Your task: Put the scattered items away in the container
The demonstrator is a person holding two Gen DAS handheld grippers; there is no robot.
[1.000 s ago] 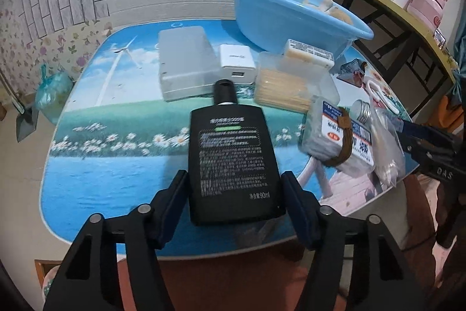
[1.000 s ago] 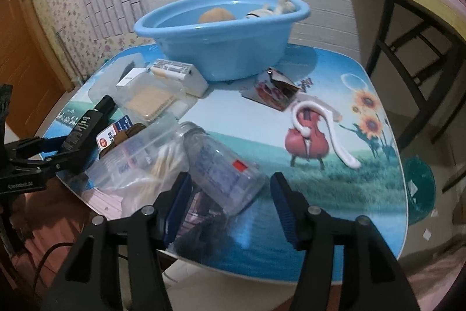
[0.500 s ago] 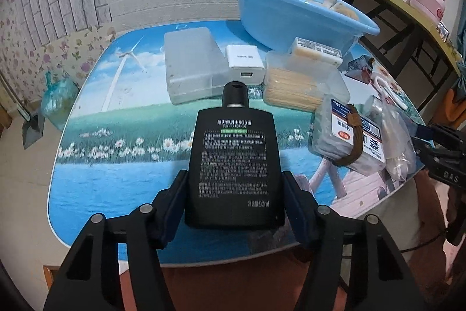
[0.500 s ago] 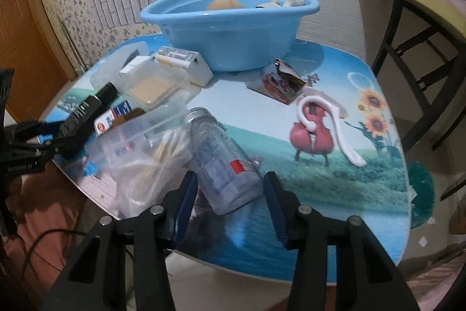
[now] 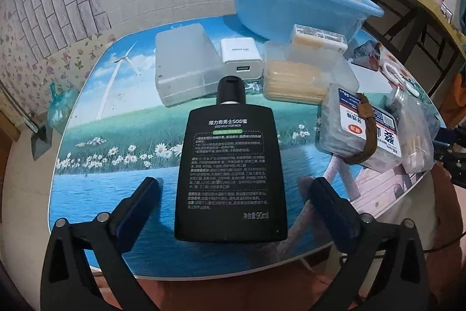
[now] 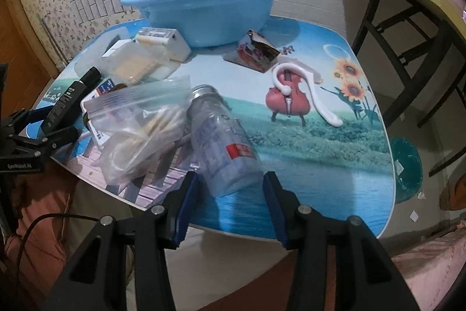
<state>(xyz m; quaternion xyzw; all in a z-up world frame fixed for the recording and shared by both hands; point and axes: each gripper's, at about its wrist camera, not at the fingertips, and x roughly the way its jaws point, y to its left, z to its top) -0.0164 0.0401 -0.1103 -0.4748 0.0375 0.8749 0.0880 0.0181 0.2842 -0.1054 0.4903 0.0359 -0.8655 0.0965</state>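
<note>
Opening, your left gripper (image 5: 233,200) straddles the black bottle (image 5: 231,174) untouched; right gripper (image 6: 230,194) clamps the clear bottle (image 6: 224,142); carry toward basin (image 6: 204,10), twelve o'clock.

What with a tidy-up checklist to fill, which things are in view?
Round plastic basin: 1, blue, table's far side
Flat plastic bottle: 1, black, near edge, between left jaws
Metal-capped plastic bottle: 1, clear, lying at near edge
Plastic zip bag: 1, clear, between the bottles
Square USB charger: 1, white, beyond black bottle
Frosted plastic box: 1, grey, left of charger
Lidded box of sticks: 1, clear and tan, right of charger
Strapped labelled packet: 1, white, beside bag
Foil packet: 1, red-silver, near basin
Curved plastic hook: 1, white, right side
Picture-printed table: 1, blue-green, under everything
Left gripper: 1, black, jaws opening, clear of bottle
Right gripper: 1, black, flanking clear bottle's base; contact unclear
</note>
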